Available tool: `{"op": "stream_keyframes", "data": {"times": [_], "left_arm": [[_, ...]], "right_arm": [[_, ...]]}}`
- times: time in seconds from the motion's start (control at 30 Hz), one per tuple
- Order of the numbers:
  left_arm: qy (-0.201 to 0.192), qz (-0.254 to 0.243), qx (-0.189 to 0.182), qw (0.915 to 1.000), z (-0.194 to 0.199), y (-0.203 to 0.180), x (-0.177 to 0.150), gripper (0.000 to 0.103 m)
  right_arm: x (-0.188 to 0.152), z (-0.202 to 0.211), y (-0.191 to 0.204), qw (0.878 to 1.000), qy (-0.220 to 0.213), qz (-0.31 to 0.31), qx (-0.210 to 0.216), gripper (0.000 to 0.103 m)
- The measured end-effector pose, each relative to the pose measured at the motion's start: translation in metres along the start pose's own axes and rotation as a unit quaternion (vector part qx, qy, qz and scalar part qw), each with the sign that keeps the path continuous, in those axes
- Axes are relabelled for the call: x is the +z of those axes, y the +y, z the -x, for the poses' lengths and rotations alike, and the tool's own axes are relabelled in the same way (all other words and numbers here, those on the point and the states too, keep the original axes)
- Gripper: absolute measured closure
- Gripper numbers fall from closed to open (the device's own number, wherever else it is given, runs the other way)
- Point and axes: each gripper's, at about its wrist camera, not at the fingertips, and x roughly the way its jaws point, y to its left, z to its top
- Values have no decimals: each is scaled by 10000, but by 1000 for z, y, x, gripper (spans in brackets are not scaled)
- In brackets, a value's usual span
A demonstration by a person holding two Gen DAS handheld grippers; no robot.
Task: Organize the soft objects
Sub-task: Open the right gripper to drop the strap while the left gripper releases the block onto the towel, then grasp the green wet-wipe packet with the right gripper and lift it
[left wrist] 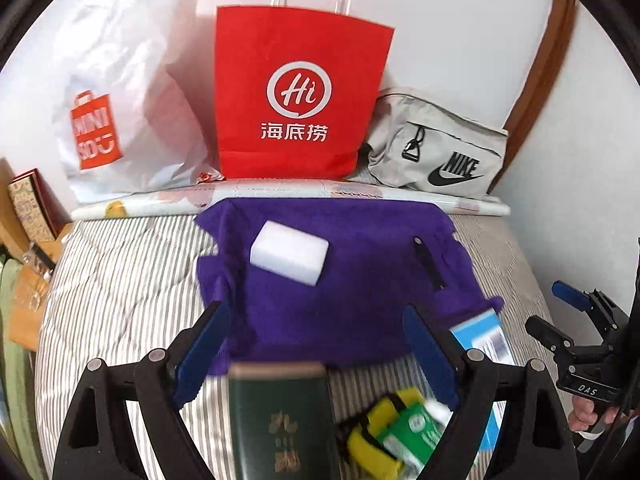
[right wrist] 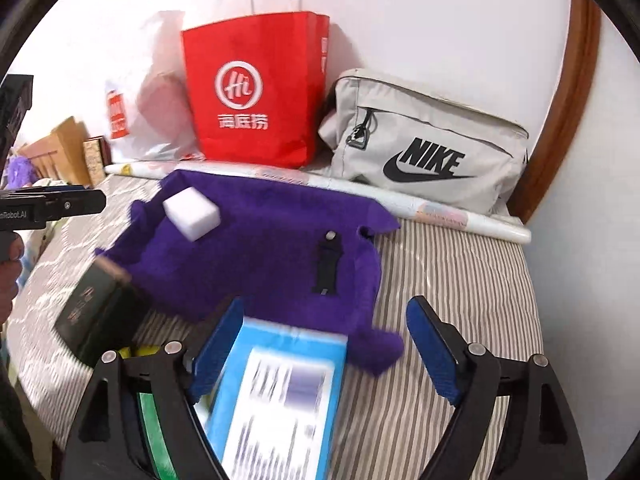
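A purple towel (left wrist: pixel 340 276) lies spread on the striped bed, also in the right wrist view (right wrist: pixel 256 256). A white sponge block (left wrist: pixel 289 255) rests on its far left part (right wrist: pixel 192 214). A small black strap (left wrist: pixel 430 264) lies on the towel's right part (right wrist: pixel 329 266). My left gripper (left wrist: pixel 316 352) is open and empty above the towel's near edge. My right gripper (right wrist: pixel 326 344) is open and empty above a blue-edged packet (right wrist: pixel 280 400). In the left wrist view the right gripper (left wrist: pixel 576 320) shows at the far right.
A dark green box (left wrist: pixel 284 420), a yellow and green pack (left wrist: pixel 396 436) and the blue packet (left wrist: pixel 484 340) lie near me. A red paper bag (left wrist: pixel 296 92), a white plastic bag (left wrist: pixel 120 100), a grey Nike bag (right wrist: pixel 428 144) and a paper roll (right wrist: pixel 460 216) line the wall.
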Motion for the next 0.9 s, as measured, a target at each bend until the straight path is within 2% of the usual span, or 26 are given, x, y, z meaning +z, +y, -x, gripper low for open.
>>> {"op": "stream_keyframes", "data": {"times": [0.13,0.3,0.37,0.6,0.67,0.9], "left_arm": [[-67,14,75,9999,22,-1,-27,15],[-56,144,179,9997,38,6,-64,15],[1,150,190,9997,39,9,-77,15],[39,226,316,9992,47,27,-123,15],[72,282,287,9992,46,32,-133,15],[288,450,197,9984,33,50,-156,15]], "right_arm": [[-22,24,11,9996,23,-30,274,19],[-50,41,30,9994,19,-91,337,19],[-60,45,39,9989,-18,-69,456,25],[-91,43,84,9954,67,166,938,32],[-98,40,96,9948,73,327,962,36],[-102,13,129,9931,349,912,646,36]]}}
